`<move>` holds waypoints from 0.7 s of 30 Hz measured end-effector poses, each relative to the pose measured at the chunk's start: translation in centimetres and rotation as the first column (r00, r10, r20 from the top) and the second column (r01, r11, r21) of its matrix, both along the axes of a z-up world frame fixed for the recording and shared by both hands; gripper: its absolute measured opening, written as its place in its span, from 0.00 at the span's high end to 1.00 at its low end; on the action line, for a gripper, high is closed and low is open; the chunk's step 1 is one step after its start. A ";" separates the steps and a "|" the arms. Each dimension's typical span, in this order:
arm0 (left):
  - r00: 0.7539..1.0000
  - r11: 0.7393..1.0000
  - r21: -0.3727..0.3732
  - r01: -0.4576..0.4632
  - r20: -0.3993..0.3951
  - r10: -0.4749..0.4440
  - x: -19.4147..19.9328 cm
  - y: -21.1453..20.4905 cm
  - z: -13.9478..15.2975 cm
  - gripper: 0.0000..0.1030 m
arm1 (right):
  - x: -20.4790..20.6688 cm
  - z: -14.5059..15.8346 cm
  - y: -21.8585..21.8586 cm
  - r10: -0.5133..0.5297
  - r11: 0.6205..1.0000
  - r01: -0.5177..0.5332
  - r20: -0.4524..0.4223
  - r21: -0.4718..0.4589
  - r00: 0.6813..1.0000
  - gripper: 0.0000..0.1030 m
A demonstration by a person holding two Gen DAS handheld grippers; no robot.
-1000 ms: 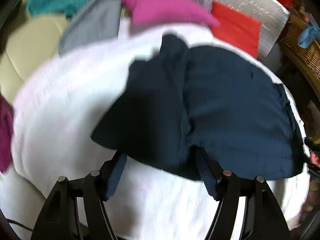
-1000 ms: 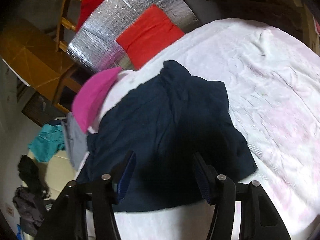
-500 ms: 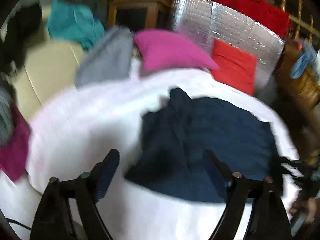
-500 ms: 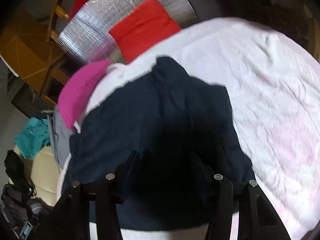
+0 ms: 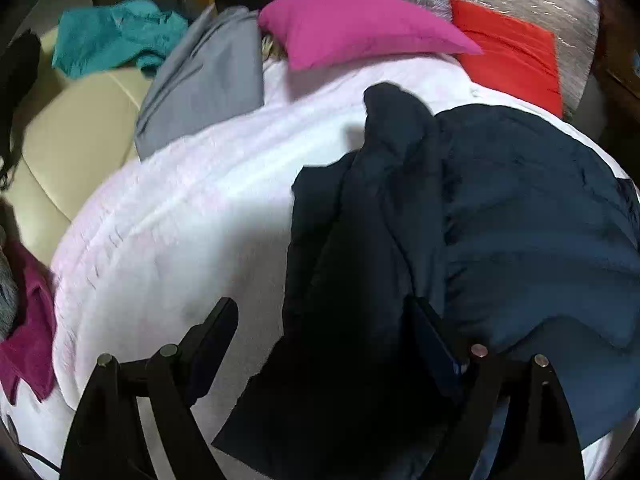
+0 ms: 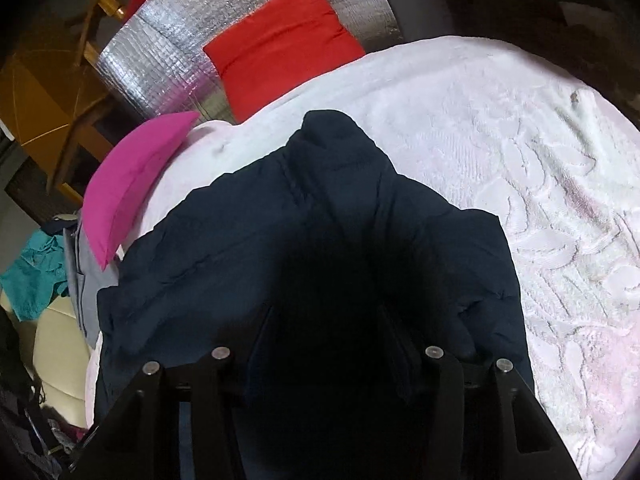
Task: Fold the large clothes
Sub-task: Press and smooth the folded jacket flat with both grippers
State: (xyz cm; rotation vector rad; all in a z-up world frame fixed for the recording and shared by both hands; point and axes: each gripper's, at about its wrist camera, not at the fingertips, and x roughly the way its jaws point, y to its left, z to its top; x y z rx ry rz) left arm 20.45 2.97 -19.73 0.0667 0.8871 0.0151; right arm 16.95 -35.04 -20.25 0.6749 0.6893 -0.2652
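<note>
A navy padded jacket (image 5: 500, 216) was seen lying partly folded on a white textured bedspread (image 5: 192, 216), directly ahead of both grippers and running under them. The left gripper (image 5: 324, 344) was spread wide; the jacket's near edge lay between its fingers, but no pad was seen pressing on it, so nothing was held. The right gripper (image 6: 324, 344) sat over the jacket's shadowed middle with its jaws part open. Contact there could not be told in the dark.

The step was judged to be regrasping for the next fold. It would be done well if the near hem were pinched at two spread points, all layers taken together, and the fold laid flat without dragging the bedspread.

Beyond the jacket, a magenta pillow (image 5: 360, 26), a red cushion (image 5: 516, 52) and a silver foil panel (image 6: 168, 64) were noted. Only the left view showed the folded grey garment (image 5: 204, 84) in full, the teal cloth (image 5: 112, 36) spread on a cream seat (image 5: 72, 136), and a maroon cloth (image 5: 28, 344). Only the right view showed the bare bedspread to the right of the jacket.
</note>
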 end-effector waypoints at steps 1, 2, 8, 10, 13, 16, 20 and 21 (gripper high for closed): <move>1.000 1.000 0.010 0.010 0.016 -0.010 -0.3 -0.2 0.3 0.15 | -0.4 0.2 0.0 0.002 1.000 -0.002 0.006 0.002 1.000 0.47; 0.999 1.000 0.018 0.018 0.032 -0.018 -0.7 -0.4 0.5 0.15 | -1.1 0.6 0.1 0.004 1.000 -0.004 0.016 0.002 1.000 0.47; 0.988 0.998 -0.031 0.045 0.151 -0.040 -3.6 -0.1 3.5 0.15 | -6.6 2.2 3.2 0.064 0.996 -0.060 0.054 -0.065 0.997 0.47; 0.983 0.999 -0.030 0.044 0.182 -0.038 -4.5 -0.1 4.2 0.15 | -8.2 2.0 4.6 0.086 0.991 -0.082 0.031 -0.107 0.996 0.47; 0.974 0.999 -0.007 0.041 0.225 -0.038 -5.5 -0.2 5.2 0.15 | -9.3 0.7 6.1 0.099 0.985 -0.102 -0.026 -0.139 0.995 0.47; 0.967 0.999 -0.002 0.038 0.253 -0.037 -5.8 0.0 5.5 0.15 | -8.4 -1.3 6.2 0.092 0.984 -0.105 -0.099 -0.143 0.991 0.46; 0.965 0.999 0.004 0.036 0.260 -0.036 -6.2 0.1 5.8 0.15 | -7.2 -2.2 5.8 0.074 0.988 -0.087 -0.105 -0.126 0.992 0.40; 0.964 0.999 0.004 0.035 0.265 -0.035 -6.5 0.1 6.0 0.15 | -7.0 -2.0 6.0 0.072 0.988 -0.087 -0.117 -0.131 0.991 0.39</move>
